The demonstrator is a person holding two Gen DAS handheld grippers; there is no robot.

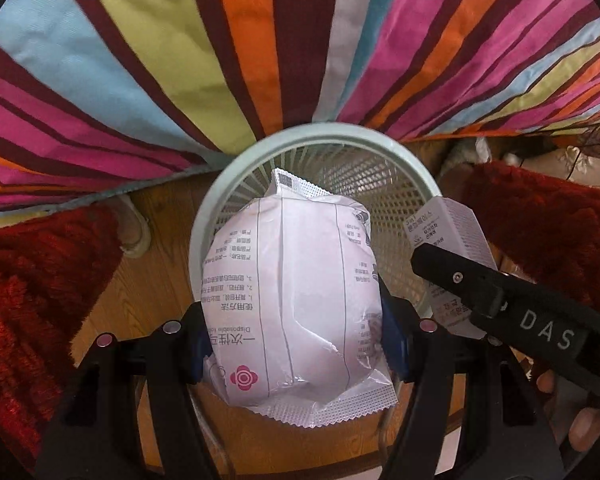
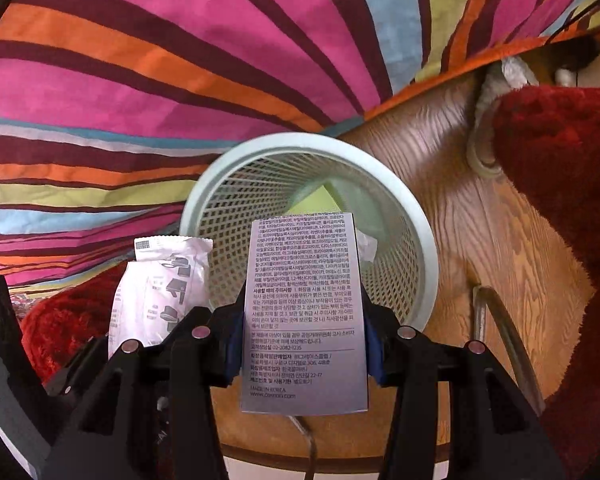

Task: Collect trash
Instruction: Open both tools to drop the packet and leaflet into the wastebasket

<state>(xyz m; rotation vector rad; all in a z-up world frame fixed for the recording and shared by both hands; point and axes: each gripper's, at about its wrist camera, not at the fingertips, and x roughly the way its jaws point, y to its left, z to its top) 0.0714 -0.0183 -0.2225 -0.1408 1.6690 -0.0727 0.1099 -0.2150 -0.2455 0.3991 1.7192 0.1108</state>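
Nearest the lens, left gripper clamped across the waist of a puffy white packet, jaws closed on it from both sides, blue pads dented into the film. Held lengthwise over the mouth of the pale green mesh bin, far sealed end already past the rim. Looks light, soft and air-filled, with slick film; mid-body hold suits it, crimped ends too thin and slippery to trust. Squeezing harder likely only crumples it. Further right, right gripper shut on a slim grey carton printed with dense text, pads pressing its two narrow edges, top end pointing into the same bin. Likely empty, light and stiff until pinched flat; edge hold near the middle keeps it from swinging. Inside the bin, something green and some crumpled white scraps. Striped bedspread behind, red shaggy rug and wooden floor at the right.
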